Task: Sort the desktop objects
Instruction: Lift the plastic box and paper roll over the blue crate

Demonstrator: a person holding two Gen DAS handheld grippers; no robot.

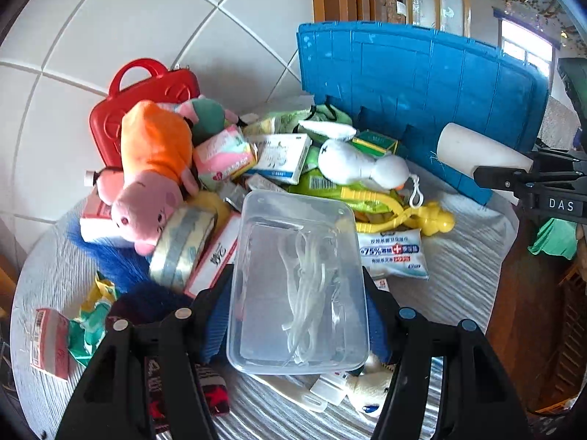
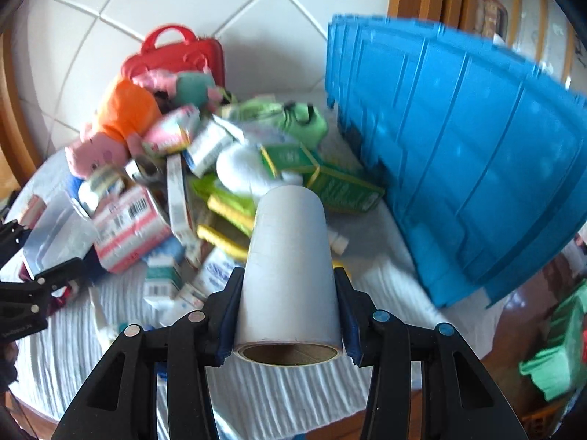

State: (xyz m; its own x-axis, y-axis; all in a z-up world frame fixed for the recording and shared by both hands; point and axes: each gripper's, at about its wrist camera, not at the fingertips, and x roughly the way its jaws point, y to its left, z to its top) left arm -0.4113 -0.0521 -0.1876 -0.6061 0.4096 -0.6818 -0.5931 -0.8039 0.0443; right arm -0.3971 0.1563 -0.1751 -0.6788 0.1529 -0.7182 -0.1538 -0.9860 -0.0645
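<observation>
One view alone shows floss picks (boxed).

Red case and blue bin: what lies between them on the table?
In the left wrist view, between the red case and the blue bin lies a heap: a green plush toy, boxes and a white plush toy.

You get bright daylight; the window at upper right of the left view is blown out. Your right view is motion-blurred, worst on the blue crate. Fisheye bends both frames' edges, corners black.
</observation>
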